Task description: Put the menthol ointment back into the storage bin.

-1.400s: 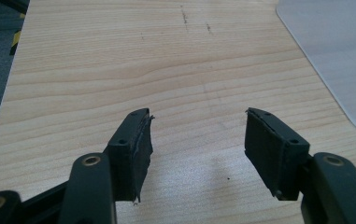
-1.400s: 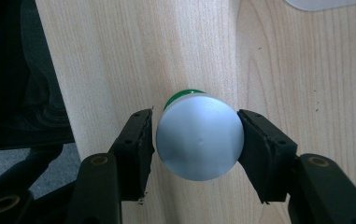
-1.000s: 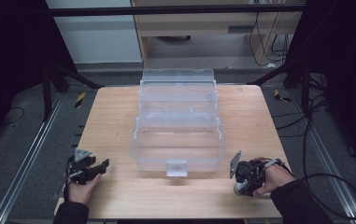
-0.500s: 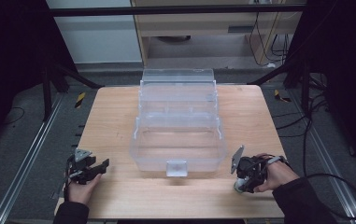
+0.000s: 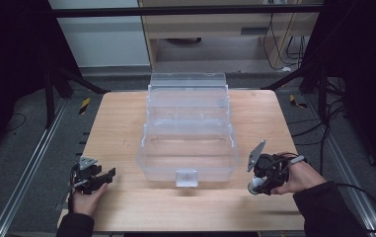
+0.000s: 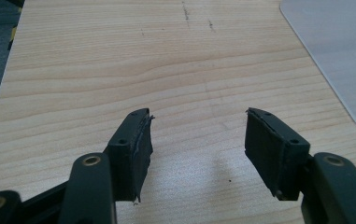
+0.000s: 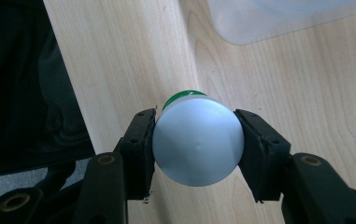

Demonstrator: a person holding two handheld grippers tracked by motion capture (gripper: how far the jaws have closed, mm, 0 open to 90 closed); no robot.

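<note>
A clear plastic tiered box point(image 5: 188, 129) stands open in the middle of the wooden table point(image 5: 116, 123). To the right of its front corner, my right gripper point(image 5: 255, 184) is shut on a small round white container point(image 5: 252, 188). From behind, the right gripper point(image 7: 195, 112) has both pads pressed on the sides of the container point(image 7: 197, 142), whose green band point(image 7: 181, 95) shows at the far end. My left gripper point(image 5: 109, 173) rests near the table's front left, its jaws point(image 6: 198, 114) open over bare wood.
A corner of the clear box point(image 6: 339, 46) lies ahead and to the right of the left jaws. Another corner of the box point(image 7: 278, 18) shows above the held container. The table's front edge point(image 7: 73, 93) runs close beside the right gripper.
The right hand has shifted a little to the right and turned slightly with the container still held. The left hand and the box stay where they were.
</note>
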